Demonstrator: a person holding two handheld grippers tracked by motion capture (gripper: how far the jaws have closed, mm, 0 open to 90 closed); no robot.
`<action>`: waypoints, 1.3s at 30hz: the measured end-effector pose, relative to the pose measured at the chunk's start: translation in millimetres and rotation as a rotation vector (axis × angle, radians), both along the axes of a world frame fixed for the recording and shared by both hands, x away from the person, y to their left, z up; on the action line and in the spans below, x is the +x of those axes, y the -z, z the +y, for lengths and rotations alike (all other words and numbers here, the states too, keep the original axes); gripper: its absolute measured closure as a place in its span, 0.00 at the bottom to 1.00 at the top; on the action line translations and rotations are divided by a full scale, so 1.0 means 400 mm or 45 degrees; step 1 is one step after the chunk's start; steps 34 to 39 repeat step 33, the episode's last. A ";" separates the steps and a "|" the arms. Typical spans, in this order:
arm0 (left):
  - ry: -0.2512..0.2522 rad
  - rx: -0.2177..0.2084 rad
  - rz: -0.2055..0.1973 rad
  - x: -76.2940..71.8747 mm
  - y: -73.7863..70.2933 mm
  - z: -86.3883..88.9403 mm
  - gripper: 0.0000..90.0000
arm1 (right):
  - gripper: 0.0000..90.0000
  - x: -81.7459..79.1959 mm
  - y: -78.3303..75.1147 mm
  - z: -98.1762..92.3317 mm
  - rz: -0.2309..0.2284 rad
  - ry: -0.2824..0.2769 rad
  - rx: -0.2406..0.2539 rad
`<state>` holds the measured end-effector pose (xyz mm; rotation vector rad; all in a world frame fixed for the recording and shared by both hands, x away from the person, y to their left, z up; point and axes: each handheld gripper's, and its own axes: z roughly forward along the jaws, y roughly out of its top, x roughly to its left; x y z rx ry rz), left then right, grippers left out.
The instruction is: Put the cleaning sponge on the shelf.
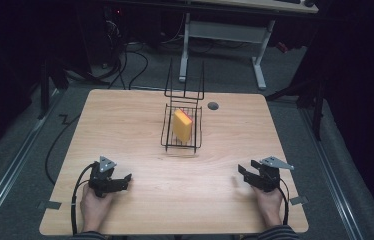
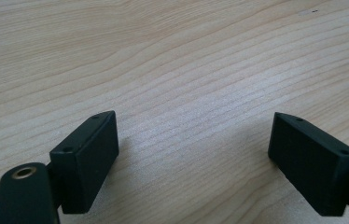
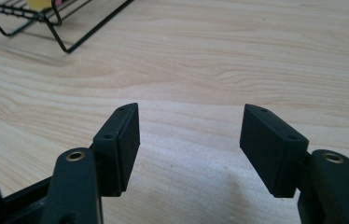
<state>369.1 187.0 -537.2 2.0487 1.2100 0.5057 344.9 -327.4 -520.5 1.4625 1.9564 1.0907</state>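
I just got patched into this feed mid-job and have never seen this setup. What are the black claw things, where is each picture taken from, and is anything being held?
There is no robot here: a person's hands hold two-jaw tools. The high view looks down on a wooden table, with the left gripper at the near left and the right gripper at the near right. The other two pictures come from a camera riding on each gripper, looking along its black jaws. Both stand open with bare table between them, so nothing is held. At mid-table stands a black wire basket with a yellow sponge leaning inside; its corner also shows in the right gripper view.

1 wire basket (image 1: 167,126); 1 yellow sponge (image 1: 182,125); 2 grippers
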 end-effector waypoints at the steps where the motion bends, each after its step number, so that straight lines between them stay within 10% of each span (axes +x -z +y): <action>1: 0.000 0.000 0.000 0.000 0.000 0.000 0.19 | 0.43 0.000 0.003 0.001 0.009 0.005 -0.002; 20: 0.000 0.000 0.000 0.000 0.000 0.000 0.19 | 0.39 0.012 0.025 0.024 0.115 0.013 -0.201; 39: -0.001 0.000 0.000 0.000 0.000 0.000 0.19 | 0.37 0.011 0.025 0.025 0.120 0.019 -0.196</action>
